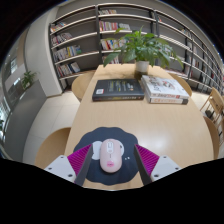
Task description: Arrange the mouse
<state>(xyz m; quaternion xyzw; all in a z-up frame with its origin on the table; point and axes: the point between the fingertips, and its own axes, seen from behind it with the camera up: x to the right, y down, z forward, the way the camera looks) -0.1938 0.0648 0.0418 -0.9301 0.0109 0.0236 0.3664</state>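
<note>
The mouse (pixel 108 155), smooth, rounded and pale pink-white, lies on a dark round mat (pixel 108 150) between your gripper's (pixel 108 163) spread fingers, with a gap at each side, so nothing is grasped. Beyond them, on the light wooden table (pixel 60 115), you see two flat books (pixel 119 89) side by side and a leafy potted plant (pixel 143 48). Bookshelves (pixel 75 45) hold rows of books.

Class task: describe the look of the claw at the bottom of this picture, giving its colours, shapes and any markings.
The claw has two blocky fingers, light grey on their outer sides. Each carries a magenta pad on its inner face, showing as a slanted strip. No cables, markings or sleeve show.
</note>
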